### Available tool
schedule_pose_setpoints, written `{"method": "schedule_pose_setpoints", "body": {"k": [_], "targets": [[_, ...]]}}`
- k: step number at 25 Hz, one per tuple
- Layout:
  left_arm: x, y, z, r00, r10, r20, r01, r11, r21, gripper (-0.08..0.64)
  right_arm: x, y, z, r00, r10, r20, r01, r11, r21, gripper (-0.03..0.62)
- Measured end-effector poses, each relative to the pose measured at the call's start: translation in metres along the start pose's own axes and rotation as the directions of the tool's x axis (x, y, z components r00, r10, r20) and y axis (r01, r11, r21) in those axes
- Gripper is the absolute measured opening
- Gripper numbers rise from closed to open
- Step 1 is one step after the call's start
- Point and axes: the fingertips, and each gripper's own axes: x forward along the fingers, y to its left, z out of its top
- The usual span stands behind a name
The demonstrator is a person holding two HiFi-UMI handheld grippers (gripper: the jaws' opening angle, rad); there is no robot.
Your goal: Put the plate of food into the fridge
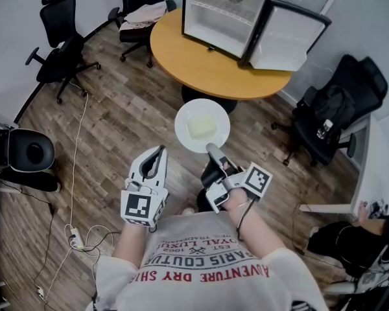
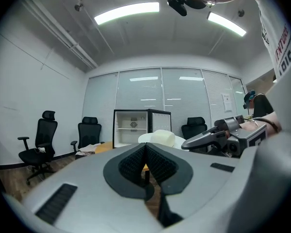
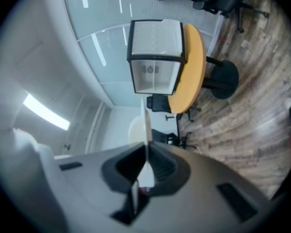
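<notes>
A white plate (image 1: 183, 118) carrying a pale yellow block of food (image 1: 201, 127) hangs over the wooden floor, short of the round table (image 1: 194, 60). My right gripper (image 1: 212, 150) is shut on the plate's near rim. In the right gripper view the plate (image 3: 146, 123) shows edge-on, clamped at my right gripper (image 3: 146, 154). The small fridge (image 1: 223, 15) stands on the table with its door (image 1: 286, 37) swung wide to the right. My left gripper (image 1: 159, 150) is beside the plate, shut and empty; its pads (image 2: 136, 161) meet. The fridge (image 2: 133, 126) lies ahead.
Black office chairs (image 1: 61, 34) stand at the left, behind the table, and at the right (image 1: 334, 109). A chair (image 1: 142, 15) holds clothes. Cables and a power strip (image 1: 74, 238) lie on the floor at the left. A person's legs (image 1: 350, 238) show at the lower right.
</notes>
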Motion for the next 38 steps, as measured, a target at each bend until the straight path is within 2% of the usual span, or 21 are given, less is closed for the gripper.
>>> {"method": "schedule_pose_setpoints", "body": {"k": [9, 21, 29, 38], "targets": [[0.066, 0.040, -0.013, 0.999, 0.039, -0.029, -0.040, 0.999, -0.013, 0.029, 0.071, -0.015, 0.043, 0.998, -0.022, -0.050, 0.024, 0.999, 0.030, 0.038], [0.220, 0.092, 0.010, 0.998, 0.061, -0.018, -0.061, 0.998, -0.001, 0.029, 0.180, 0.000, 0.163, 0.998, 0.005, -0.061, -0.004, 1.000, 0.005, 0.038], [0.301, 0.105, 0.018, 0.999, 0.048, -0.001, -0.048, 0.999, 0.010, 0.029, 0.226, 0.002, 0.229, 0.999, 0.013, -0.048, -0.013, 1.000, 0.003, 0.038], [0.372, 0.124, 0.010, 1.000, -0.021, -0.015, 0.022, 1.000, 0.009, 0.029, 0.268, -0.008, 0.275, 1.000, -0.006, 0.009, 0.006, 1.000, 0.025, 0.038]]}}
